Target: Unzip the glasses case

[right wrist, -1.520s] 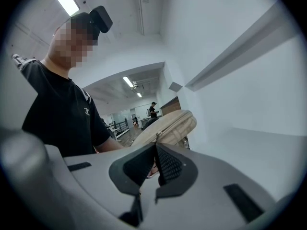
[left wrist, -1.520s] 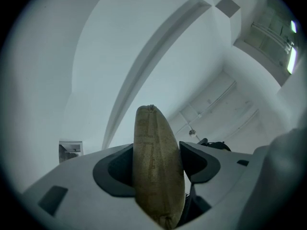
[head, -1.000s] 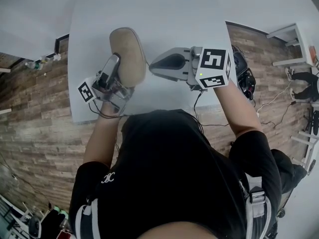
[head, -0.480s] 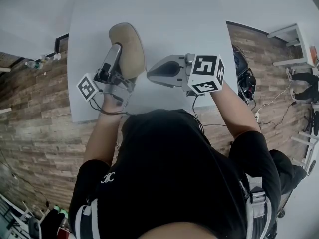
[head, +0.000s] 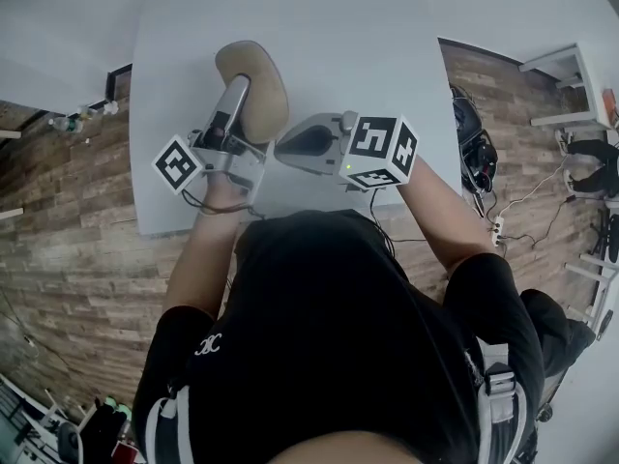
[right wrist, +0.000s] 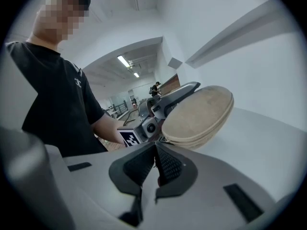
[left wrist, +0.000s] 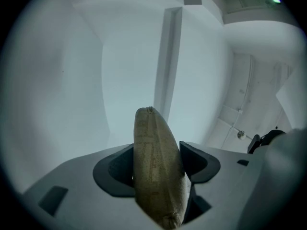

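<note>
The person stands at the near edge of a white tabletop (head: 329,37) with a gripper in each hand. The left gripper (head: 232,104) has the tan glasses case (head: 261,80) clamped. In the left gripper view the case (left wrist: 158,171) stands edge-on between the two dark pads, which press on its broad sides, and its rounded far end pokes up past them. Seen from the head view, the case is over the left half of the tabletop with its long side running away from the person. I can't tell whether it rests on the surface or is held just above it.

The right gripper (head: 285,146) comes in from the right, its marker cube (head: 379,150) towards the person's forearm, and its tips sit just beside the near end of the case. In the right gripper view its jaws are pressed together. The case (right wrist: 199,114) lies right beyond them, with the seam along its edge facing them. I can't make out whether anything as thin as a zip pull is pinched there. The same view shows the left gripper (right wrist: 160,104) wrapped over the case, and the person's black T-shirt (right wrist: 53,95) behind.

Wood-pattern floor (head: 77,211) shows on both sides of the tabletop.
</note>
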The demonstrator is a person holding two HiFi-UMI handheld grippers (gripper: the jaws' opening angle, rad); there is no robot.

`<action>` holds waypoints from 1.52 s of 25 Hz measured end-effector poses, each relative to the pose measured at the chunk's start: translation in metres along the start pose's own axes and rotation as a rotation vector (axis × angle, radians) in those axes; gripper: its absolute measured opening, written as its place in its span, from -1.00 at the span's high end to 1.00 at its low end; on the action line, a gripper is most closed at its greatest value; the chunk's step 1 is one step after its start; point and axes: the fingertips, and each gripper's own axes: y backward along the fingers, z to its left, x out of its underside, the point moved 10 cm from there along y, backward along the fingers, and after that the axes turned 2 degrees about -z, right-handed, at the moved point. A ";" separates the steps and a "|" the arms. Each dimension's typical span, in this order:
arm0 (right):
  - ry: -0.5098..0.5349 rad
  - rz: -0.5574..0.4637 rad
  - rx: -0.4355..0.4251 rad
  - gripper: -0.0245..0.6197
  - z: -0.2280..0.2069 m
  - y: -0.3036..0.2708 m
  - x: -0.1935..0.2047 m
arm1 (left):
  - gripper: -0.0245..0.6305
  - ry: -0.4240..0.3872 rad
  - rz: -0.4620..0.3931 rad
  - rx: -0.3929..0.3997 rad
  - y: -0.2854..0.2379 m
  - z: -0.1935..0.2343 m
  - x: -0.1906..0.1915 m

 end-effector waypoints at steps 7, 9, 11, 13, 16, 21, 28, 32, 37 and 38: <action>0.068 0.075 0.033 0.86 0.008 -0.021 -0.001 | 0.06 0.005 -0.025 -0.070 0.006 0.009 0.002; 0.081 0.090 0.042 0.86 0.010 -0.024 -0.002 | 0.06 -0.001 -0.019 -0.076 0.007 0.010 0.003; 0.107 0.123 0.055 0.87 0.011 -0.031 -0.002 | 0.06 -0.012 -0.004 -0.094 0.008 0.013 0.002; 0.115 0.146 0.061 0.87 0.011 -0.035 0.001 | 0.06 -0.004 -0.002 -0.113 0.011 0.019 0.002; 0.110 0.119 0.083 0.86 0.013 -0.035 0.006 | 0.06 0.036 -0.018 -0.103 0.014 0.024 0.003; 0.093 -0.023 0.158 0.86 0.017 -0.024 0.013 | 0.06 0.050 -0.016 0.013 0.011 0.015 -0.001; -0.333 -0.329 0.128 0.22 -0.009 0.014 0.027 | 0.06 -0.003 0.022 0.097 0.018 0.013 -0.010; -0.481 -0.454 0.135 0.10 -0.023 0.021 0.026 | 0.06 -0.056 0.121 0.157 0.012 0.009 0.003; -0.593 -0.517 0.041 -0.06 -0.025 0.008 0.019 | 0.06 -0.094 0.225 0.216 0.002 0.002 0.017; -0.588 -0.504 0.030 -0.06 -0.024 0.004 0.019 | 0.06 -0.108 0.239 0.220 0.001 0.000 0.018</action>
